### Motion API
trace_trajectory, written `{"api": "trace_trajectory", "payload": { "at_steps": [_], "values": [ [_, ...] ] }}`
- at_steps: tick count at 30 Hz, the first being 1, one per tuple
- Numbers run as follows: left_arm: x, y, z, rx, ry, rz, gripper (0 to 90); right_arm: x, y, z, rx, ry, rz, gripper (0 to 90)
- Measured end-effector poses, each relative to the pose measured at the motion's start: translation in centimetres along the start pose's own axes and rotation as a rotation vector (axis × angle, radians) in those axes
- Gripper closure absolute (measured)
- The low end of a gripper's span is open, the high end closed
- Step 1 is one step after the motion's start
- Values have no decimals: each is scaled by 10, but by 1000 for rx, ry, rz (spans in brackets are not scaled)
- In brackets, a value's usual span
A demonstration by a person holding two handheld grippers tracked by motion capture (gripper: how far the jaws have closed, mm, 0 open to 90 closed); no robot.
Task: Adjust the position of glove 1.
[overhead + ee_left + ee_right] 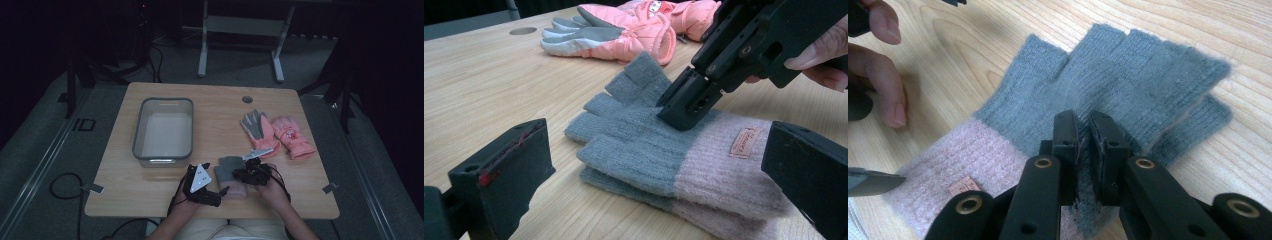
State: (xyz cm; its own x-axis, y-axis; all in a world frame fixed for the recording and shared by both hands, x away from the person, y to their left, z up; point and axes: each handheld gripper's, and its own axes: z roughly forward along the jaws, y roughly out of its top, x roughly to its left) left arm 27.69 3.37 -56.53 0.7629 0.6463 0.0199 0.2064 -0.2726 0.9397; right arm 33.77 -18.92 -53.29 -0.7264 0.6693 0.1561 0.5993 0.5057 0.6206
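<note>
Two knit fingerless gloves point(231, 172), grey with pink cuffs, lie stacked near the table's front edge. The top glove point(649, 145) carries a small brown label point(744, 142). My right gripper point(1084, 125) points down onto the grey palm of the top glove point(1128, 75), its jaws nearly together with a pinch of grey knit between them. From the left gripper view its tips point(684, 112) press into that glove. My left gripper point(654, 150) is open, its jaws standing wide on either side of the stack at the cuff end, apart from it.
A pair of pink padded winter gloves point(277, 132) lies farther back on the right. A grey plastic bin point(137, 130) stands at the left middle of the table. A round cable hole point(247, 99) is near the far edge.
</note>
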Motion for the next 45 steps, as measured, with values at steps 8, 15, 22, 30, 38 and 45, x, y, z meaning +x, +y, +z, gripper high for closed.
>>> {"api": "trace_trajectory", "payload": {
  "at_steps": [8,15,22,30,38,45],
  "values": [
    [3,0,1,19,-23,-12,0,-3,-4,-2,-14,5,25,690],
    [2,0,1,9,-67,20,0,-8,-6,-19,-38,6,40,657],
    [-12,15,0,132,-57,109,52,-18,-5,-37,-63,-26,54,654],
    [-24,25,1,128,-126,220,70,-30,6,-45,-101,-61,94,648],
    [-36,22,16,221,-188,332,229,-37,20,-31,-89,-79,103,598],
    [-37,9,26,300,-157,425,314,-45,14,-8,-32,-87,158,475]
  ]
}}
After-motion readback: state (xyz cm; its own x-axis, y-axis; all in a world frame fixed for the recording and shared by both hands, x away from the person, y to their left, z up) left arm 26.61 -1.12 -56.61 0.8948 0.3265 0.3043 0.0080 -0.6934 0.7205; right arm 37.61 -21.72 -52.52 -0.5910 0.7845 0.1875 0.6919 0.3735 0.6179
